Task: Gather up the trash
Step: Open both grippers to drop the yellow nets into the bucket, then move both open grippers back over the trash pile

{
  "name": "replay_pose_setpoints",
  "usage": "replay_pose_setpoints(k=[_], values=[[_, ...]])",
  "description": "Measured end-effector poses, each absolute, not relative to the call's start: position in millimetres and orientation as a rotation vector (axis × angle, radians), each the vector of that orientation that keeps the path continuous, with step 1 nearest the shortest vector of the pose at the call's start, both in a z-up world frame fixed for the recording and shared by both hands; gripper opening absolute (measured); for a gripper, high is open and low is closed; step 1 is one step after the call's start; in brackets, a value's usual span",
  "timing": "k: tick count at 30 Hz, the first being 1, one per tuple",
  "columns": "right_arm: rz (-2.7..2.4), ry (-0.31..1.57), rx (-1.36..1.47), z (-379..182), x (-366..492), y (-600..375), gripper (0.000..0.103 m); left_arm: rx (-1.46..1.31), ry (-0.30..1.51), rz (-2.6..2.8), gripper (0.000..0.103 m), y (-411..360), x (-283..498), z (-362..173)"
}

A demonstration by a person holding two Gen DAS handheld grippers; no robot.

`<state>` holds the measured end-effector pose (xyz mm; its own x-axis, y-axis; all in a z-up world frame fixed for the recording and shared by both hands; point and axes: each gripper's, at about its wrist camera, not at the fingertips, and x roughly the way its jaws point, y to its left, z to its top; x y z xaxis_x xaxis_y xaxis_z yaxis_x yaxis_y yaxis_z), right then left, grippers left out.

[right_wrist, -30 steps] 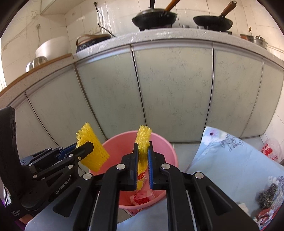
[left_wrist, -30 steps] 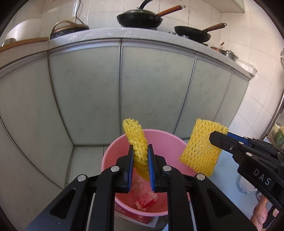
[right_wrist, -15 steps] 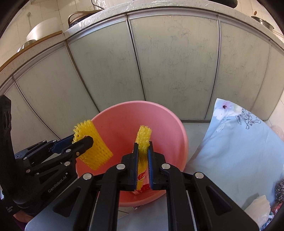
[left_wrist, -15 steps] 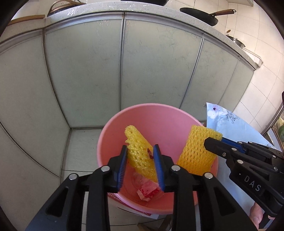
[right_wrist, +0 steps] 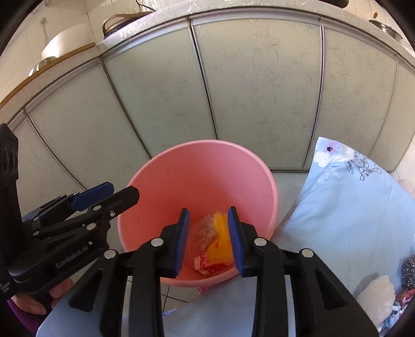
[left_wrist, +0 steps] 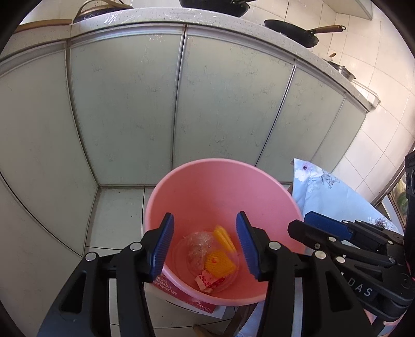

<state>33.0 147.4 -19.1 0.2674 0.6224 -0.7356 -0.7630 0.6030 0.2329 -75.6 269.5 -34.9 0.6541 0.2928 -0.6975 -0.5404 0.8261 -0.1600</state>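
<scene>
Pale cabinet doors (left_wrist: 181, 109) back the pink bucket (left_wrist: 207, 181). Both yellow foam nets (left_wrist: 220, 261) lie inside: light, squashy, pinch anywhere. Left gripper (left_wrist: 205, 243) and right gripper (right_wrist: 208, 241) are opening, empty.

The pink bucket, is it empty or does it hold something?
Not empty. The pink bucket holds yellow foam nets, a crumpled clear plastic piece and a red wrapper at its bottom.

Bright daylight pours in from the right, washing the wall tiles (left_wrist: 384, 85) pale and glaring on the countertop (left_wrist: 145, 18). The fisheye bends the cabinet doors (right_wrist: 259, 98) hard, corners go black, and both pictures stay sharp, without blur.
</scene>
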Motion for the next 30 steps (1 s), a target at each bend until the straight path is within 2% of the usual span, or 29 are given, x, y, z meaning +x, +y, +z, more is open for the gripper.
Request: replay_pose_setpoints(k=[18,30], values=[[0.785,0.820,-0.092,26,17,33,0.031,-0.257,0.643,0.305,0.049,194,-60,13],[0.523,0.793,0.044,36,22,-118,0.031,-0.169,0.658,0.086,0.049,111,-30,23]])
